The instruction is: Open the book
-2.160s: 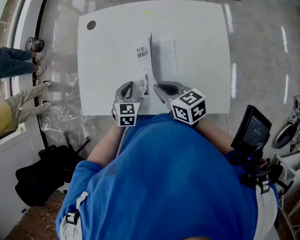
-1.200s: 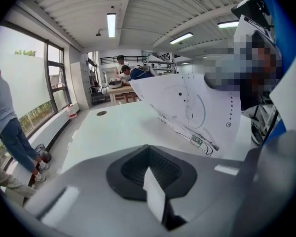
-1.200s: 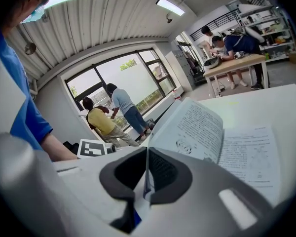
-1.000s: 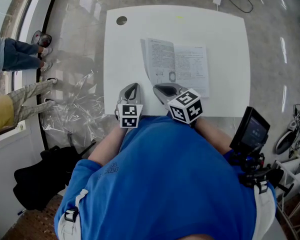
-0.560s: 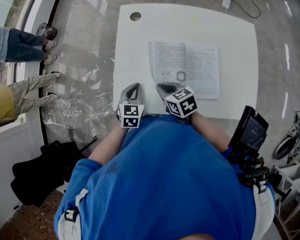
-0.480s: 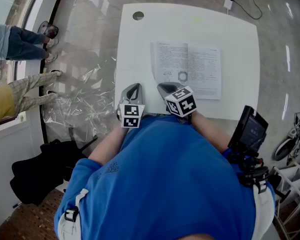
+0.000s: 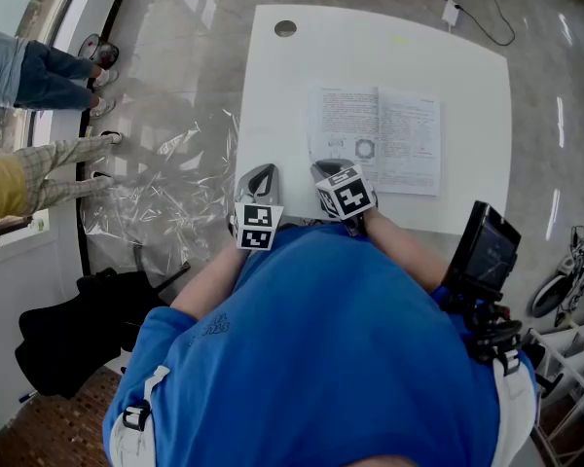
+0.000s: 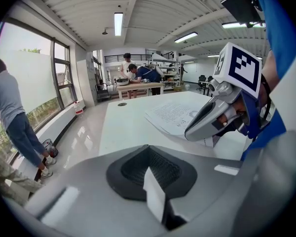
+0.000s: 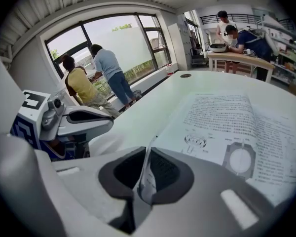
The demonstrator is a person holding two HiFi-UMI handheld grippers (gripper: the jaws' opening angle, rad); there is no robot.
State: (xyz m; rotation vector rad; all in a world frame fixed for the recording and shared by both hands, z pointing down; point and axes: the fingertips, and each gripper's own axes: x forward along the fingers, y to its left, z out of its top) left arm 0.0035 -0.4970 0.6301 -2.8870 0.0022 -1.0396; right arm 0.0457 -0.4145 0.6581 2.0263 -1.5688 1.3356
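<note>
At the near edge of the white table [image 7: 273,95] the left gripper [image 7: 262,171] is hovering, jaws together on nothing, angling down. Just right of it the right gripper [image 7: 324,167], nearer the book [image 7: 380,142], is angling down at the book's near left corner; its jaws have just been opening, with a page corner [image 9: 146,174] standing between them, seemingly only lightly pinched. The book is lying open and flat, spine running near to far, spreading far and right of those jaws
</note>
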